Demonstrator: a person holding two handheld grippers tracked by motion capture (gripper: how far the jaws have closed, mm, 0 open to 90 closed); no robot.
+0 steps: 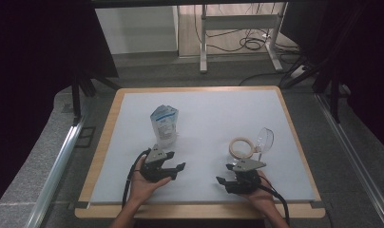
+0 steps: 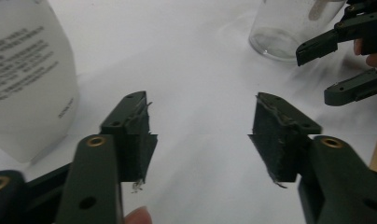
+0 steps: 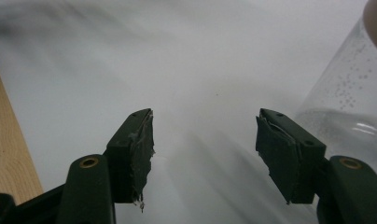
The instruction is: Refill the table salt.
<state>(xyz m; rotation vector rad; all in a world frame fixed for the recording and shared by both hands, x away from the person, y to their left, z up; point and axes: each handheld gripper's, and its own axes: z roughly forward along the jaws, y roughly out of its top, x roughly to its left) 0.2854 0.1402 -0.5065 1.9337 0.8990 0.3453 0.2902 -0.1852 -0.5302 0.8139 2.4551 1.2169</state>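
Both the left gripper (image 1: pixel 178 170) and the right gripper (image 1: pixel 222 183) stand part open and empty on the table (image 1: pixel 209 114), so the upright pouch (image 1: pixel 164 124) beside the left, or the glass jar (image 1: pixel 264 140) near the right, risks toppling under a careless sideways nudge.

Printed matter stands on one item: the white stand-up pouch (image 1: pixel 164 124) near the middle of the table

High view: pouch front carries a blue-and-white label panel, with dark lines of small print below it; none of it legible, no brand or number made out

Left gripper view: the pouch (image 2: pixel 30 74) sits close at left, its side showing several slanted rows of grey small print plus one short vertical line near the lower edge; characters too blurred to read
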